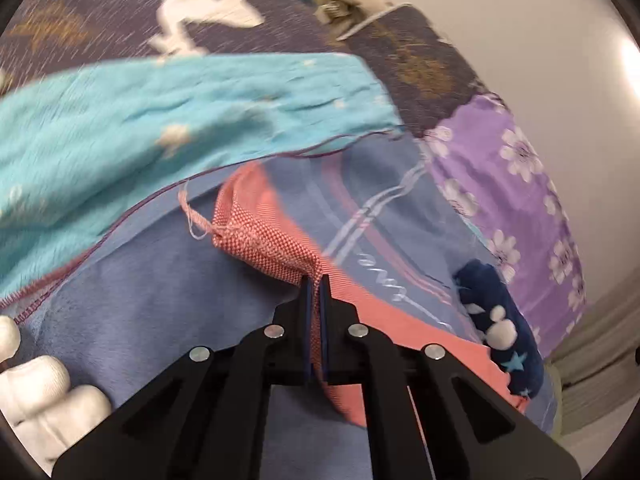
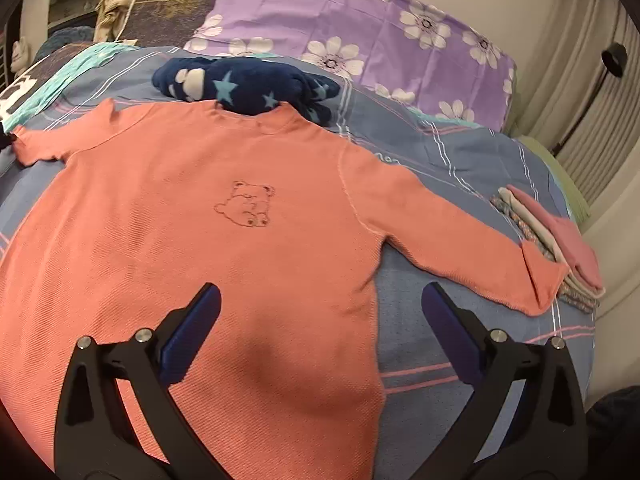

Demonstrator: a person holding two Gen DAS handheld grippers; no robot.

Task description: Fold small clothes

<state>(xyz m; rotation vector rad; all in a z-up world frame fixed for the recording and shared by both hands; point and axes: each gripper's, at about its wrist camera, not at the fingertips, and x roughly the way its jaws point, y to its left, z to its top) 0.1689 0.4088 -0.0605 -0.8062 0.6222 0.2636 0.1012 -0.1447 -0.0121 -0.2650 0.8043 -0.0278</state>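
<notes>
A salmon top [image 2: 224, 216] is laid flat on the blue striped sheet [image 2: 452, 156], front up, with a small bear outline [image 2: 245, 208] stitched at mid-chest. Both sleeves are spread out sideways from the top's body. The cuff [image 1: 256, 240] of one sleeve is pinched by the left gripper [image 1: 318, 280], whose pads are pressed together on the fabric (a loose thread is seen trailing from the cuff's edge). Beside that gripper, at the frame's lower left, white-gloved fingers [image 1: 44, 384] are seen. The right gripper [image 2: 320, 300] is held over the top's lower hem, its jaws spread wide with nothing between them; one finger is over the fabric, the other over bare sheet just past the top's side edge.

Beyond the top's collar, a navy fleece [image 2: 248, 84] with stars and white blobs is bunched, touching or slightly overlapping the neckline. Farther behind the top, a purple floral cloth [image 2: 360, 28] is draped. At the end of the top's other sleeve, a small stack of folded clothes [image 2: 560, 248] is set, the cuff just beside it or resting on it (which one cannot be told). Past the pinched sleeve, a turquoise cloth [image 1: 168, 120] is spread, blurred in the left view.
</notes>
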